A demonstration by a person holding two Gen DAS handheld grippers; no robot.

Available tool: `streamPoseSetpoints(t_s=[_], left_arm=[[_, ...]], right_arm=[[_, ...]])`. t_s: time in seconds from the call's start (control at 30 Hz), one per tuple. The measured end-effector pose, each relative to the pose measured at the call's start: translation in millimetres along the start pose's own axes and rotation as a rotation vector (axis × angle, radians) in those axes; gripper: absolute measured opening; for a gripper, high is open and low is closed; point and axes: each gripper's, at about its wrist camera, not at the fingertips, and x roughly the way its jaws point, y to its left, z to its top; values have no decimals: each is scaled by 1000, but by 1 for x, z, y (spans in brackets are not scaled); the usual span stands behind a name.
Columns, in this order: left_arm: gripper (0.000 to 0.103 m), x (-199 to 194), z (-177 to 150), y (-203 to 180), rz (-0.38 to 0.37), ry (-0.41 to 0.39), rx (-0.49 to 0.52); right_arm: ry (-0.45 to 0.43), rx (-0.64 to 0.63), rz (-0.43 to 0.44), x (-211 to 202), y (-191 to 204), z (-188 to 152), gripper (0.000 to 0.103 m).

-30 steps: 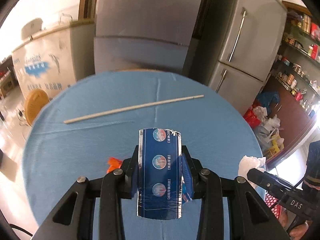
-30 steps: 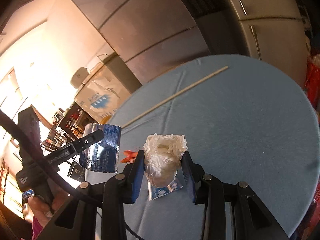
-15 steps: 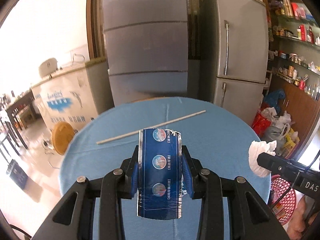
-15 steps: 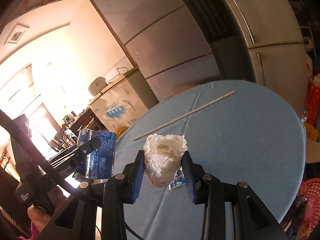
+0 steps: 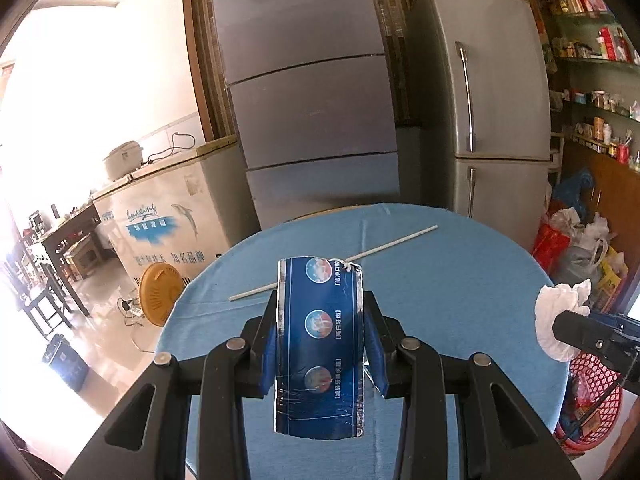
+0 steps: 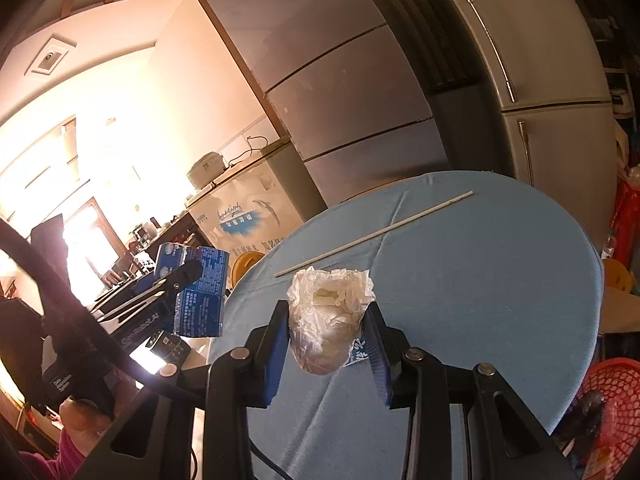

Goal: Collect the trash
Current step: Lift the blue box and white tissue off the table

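The round table with the blue cloth [image 5: 460,300] serves as the landmark, with a grey refrigerator [image 5: 480,92] standing behind its far edge and a white chest freezer [image 5: 160,208] off its far left side. A red mesh basket [image 5: 592,404] sits low on the floor beside the table's right edge, and a thin white stick [image 5: 400,241] lies slantwise on the cloth toward the far side. Both grippers are held up above the table's near edge, tilted somewhat downward and pointing across it. The left gripper [image 5: 320,344] has its fingers [image 5: 267,344] pressed narrowly against the two sides of a blue toothpaste box [image 5: 320,344], which stands lengthwise between them, clear of the cloth. The right gripper [image 6: 330,332] sits to the right of the left one, over the near right part of the table, its fingers [image 6: 276,340] clamped on a crumpled white plastic wad [image 6: 326,320]; a small blue-printed scrap shows beneath the wad, though whether it is part of the wad is hard to say. In the right wrist view a hand [image 6: 86,420] grips the left tool's handle at lower left, off the table's near left edge.
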Motion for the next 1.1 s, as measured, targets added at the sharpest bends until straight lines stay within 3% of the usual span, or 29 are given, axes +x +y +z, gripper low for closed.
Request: streamPoseSetpoints(t_s=[1.1], left_arm=[[39,16,-15,-10,23,65,36]], right_arm=[[78,44,13,18,-14,-9,39]])
